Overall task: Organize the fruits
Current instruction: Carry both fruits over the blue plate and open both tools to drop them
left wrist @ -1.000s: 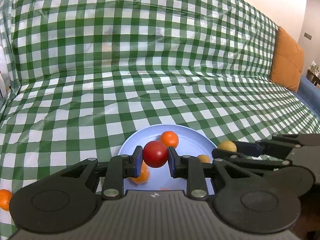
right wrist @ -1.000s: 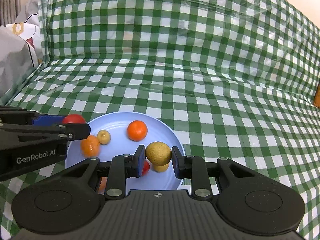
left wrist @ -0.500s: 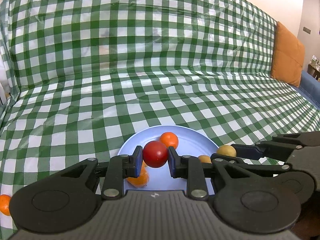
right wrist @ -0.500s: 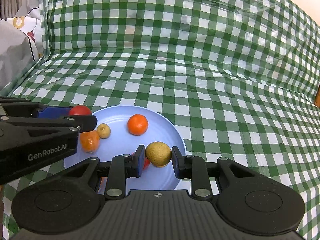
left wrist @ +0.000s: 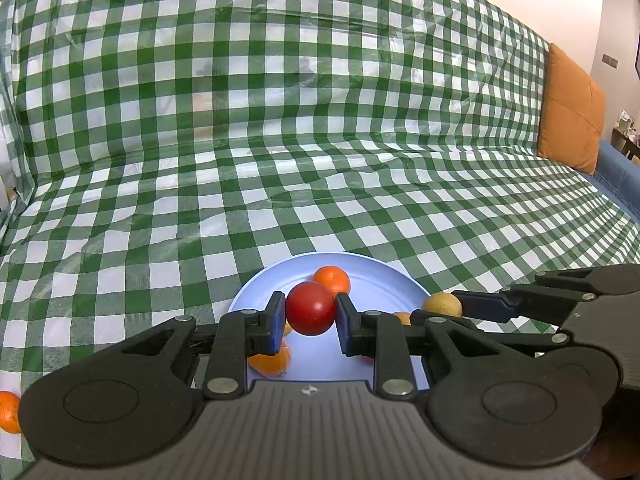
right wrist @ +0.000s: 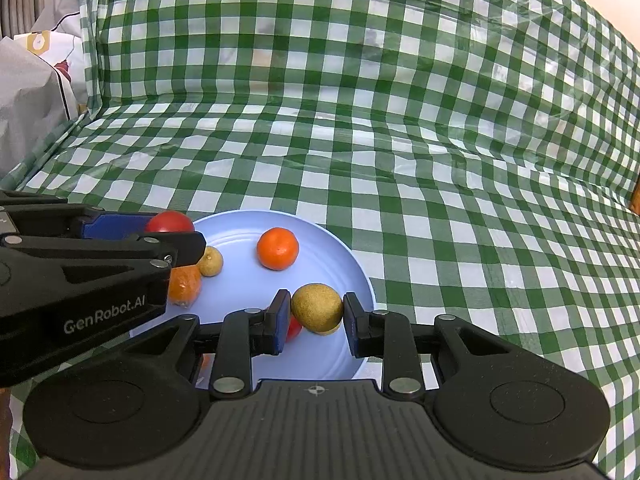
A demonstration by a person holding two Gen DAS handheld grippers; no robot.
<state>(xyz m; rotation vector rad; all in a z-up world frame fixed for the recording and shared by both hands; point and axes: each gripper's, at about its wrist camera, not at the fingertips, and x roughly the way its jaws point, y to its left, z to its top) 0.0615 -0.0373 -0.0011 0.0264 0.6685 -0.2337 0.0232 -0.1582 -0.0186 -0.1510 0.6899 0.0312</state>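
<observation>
**2 fruits held over the plate, little has changed**

Both hands keep steady. The left gripper (left wrist: 311, 314) stays clenched on a red tomato (left wrist: 311, 313), the right gripper (right wrist: 316, 312) on a yellow-brown fruit (right wrist: 317, 307), each just above the blue plate (right wrist: 340, 264). Compared with a moment ago, the plate only shifts slightly in view; nothing has been let go. 1 orange (right wrist: 277, 248) sits on the plate, another orange (left wrist: 9, 412) lies on the checked cloth (left wrist: 200, 160). Release looks next.
</observation>
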